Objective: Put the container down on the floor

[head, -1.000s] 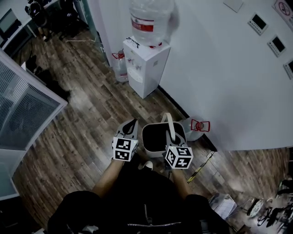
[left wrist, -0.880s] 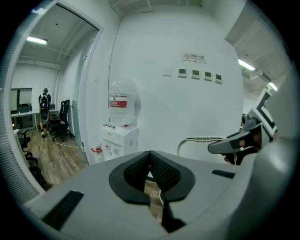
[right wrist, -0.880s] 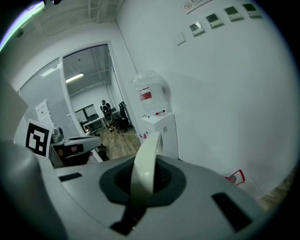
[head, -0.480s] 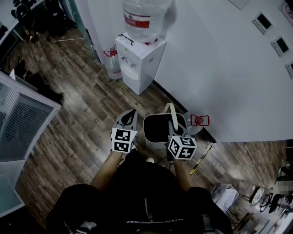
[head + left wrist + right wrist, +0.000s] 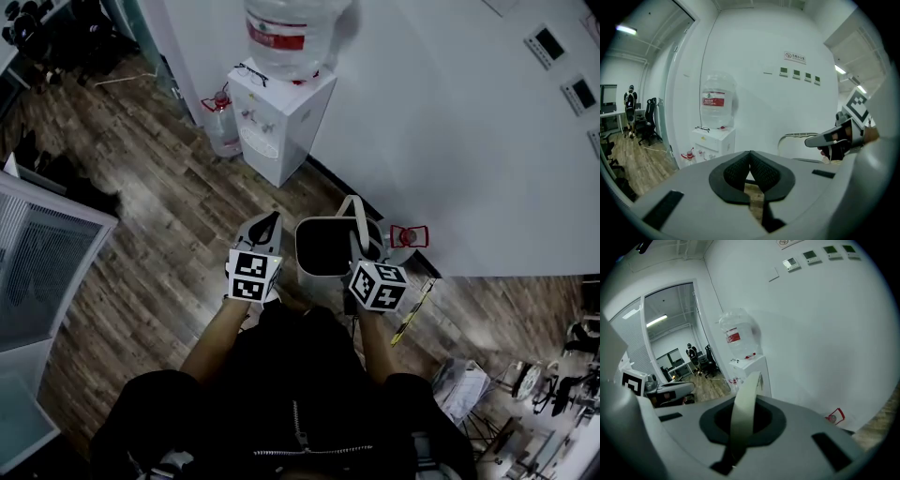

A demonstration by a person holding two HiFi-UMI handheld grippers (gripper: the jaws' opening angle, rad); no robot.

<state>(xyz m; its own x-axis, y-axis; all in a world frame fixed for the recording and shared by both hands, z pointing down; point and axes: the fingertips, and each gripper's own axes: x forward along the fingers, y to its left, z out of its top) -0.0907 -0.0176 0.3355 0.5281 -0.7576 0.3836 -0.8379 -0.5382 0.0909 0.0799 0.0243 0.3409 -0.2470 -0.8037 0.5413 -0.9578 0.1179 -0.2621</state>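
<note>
Bucket [image 5: 328, 248] is at the floor's [image 5: 159, 234] edge, near the wall [image 5: 450, 141], with the water dispenser [image 5: 277, 122] ahead-left. Open floor to the left. Right hand-held gripper [image 5: 361, 253] is clamped on the bucket handle [image 5: 743, 413], arm reaching forward and down. Left hand-held gripper [image 5: 267, 225] is alongside, jaws closed, empty. Floor contact unclear.

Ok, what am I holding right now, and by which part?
The right gripper is shut on the pale strap handle of the container, gripping it across the band. The left gripper is shut and holds nothing.
</note>
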